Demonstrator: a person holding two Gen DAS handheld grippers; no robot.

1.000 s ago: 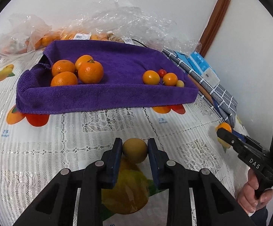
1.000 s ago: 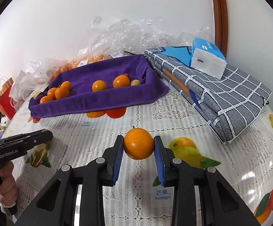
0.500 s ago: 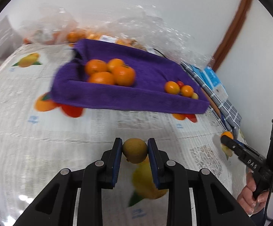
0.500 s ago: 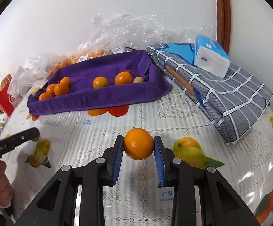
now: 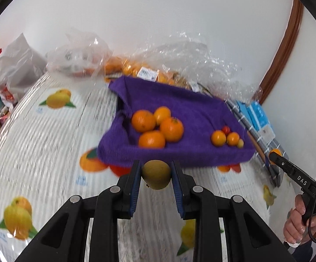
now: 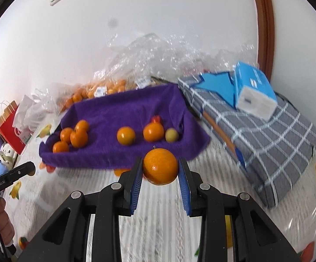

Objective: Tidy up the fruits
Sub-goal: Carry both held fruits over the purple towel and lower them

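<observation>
My left gripper (image 5: 156,178) is shut on a small brownish-green fruit (image 5: 156,177), held above the tablecloth just in front of the purple towel-lined tray (image 5: 201,109). My right gripper (image 6: 160,170) is shut on an orange (image 6: 160,167), held near the tray's front edge (image 6: 114,161). In the tray, several oranges (image 5: 158,128) sit grouped at the left. Smaller fruits (image 5: 225,138) sit at the right: two small oranges, a red one and a pale yellow one (image 6: 171,135). The right gripper also shows at the right of the left wrist view (image 5: 275,154).
Clear plastic bags holding more oranges (image 5: 136,67) lie behind the tray. A folded grey checked cloth (image 6: 267,135) with a blue tissue box (image 6: 254,91) lies right of the tray. A red paper bag (image 6: 9,128) stands far left. The table has a fruit-print lace cloth (image 5: 38,142).
Both grippers have risen and moved forward toward the tray, each still holding its fruit. The tray now looks nearer and is seen from higher up.
</observation>
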